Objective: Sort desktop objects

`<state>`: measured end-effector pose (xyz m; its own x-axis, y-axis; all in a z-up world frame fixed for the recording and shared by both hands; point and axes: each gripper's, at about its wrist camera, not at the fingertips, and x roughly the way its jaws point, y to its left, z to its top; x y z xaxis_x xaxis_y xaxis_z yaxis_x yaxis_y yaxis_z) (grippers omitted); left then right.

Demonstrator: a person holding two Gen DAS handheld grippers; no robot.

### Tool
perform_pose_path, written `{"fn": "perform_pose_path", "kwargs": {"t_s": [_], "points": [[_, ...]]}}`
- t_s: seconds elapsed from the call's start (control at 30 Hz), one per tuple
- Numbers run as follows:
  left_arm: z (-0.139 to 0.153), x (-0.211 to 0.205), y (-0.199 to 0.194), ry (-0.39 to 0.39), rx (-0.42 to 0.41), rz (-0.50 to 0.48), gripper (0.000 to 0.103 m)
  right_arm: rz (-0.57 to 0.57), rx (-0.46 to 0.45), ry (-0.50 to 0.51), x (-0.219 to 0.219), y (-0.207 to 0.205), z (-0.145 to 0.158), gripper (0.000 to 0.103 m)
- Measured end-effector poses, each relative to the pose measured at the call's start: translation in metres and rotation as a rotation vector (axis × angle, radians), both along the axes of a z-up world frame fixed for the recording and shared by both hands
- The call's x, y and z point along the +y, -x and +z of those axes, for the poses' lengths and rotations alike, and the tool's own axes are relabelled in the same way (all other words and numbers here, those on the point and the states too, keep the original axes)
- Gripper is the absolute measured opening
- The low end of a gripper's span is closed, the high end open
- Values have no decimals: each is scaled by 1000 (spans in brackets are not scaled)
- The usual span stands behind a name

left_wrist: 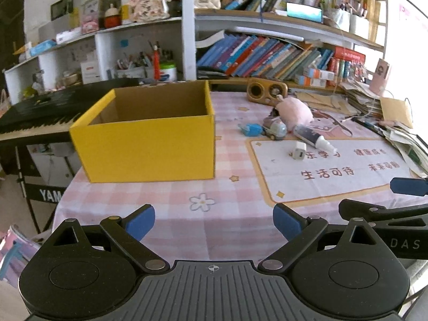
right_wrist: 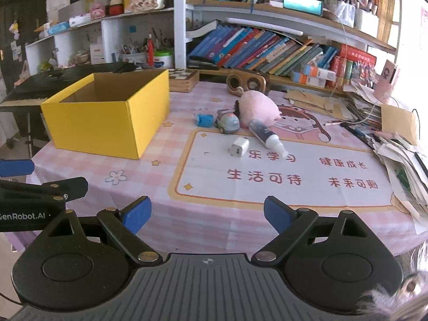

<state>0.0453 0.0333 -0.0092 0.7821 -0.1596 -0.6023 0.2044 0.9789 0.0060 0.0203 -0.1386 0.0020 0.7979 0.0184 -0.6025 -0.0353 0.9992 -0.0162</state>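
Table (right_wrist: 203, 222) under a pink checked cloth with a printed mat; bookshelves behind it, black keyboard off its left edge. Yellow box (right_wrist: 107, 125), open-topped, stands at the left rear of the table; nothing visible inside from these angles. Right of the box, a loose cluster: pink plush toy (right_wrist: 258, 105) furthest back, in front of a wooden speaker (right_wrist: 246, 83); a tube (right_wrist: 263, 133) lying with its white cap toward the camera, touching the plush; a toy car (right_wrist: 228, 123) just left of the tube; a small blue item (right_wrist: 204, 119) beside the car; a white charger plug (right_wrist: 239, 146) alone on the mat, nearest the grippers. Left gripper (left_wrist: 214, 222) and right gripper (right_wrist: 207, 212) both spread wide, empty, above the near table edge, well apart from the cluster.
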Motion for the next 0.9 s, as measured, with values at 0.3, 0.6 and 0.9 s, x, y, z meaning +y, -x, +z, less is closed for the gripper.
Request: {"fn": "perform_pose_path", "kwargs": {"t_s": [0.3, 0.6, 0.9], "points": [[-2, -26, -12, 2, 20, -48, 97, -44, 19, -3, -24, -6, -1, 91], [-4, -47, -23, -4, 37, -63, 97, -70, 47, -9, -47, -16, -3, 91], [-7, -67, -36, -9, 59, -65, 97, -71, 70, -9, -66, -29, -6, 91]]}}
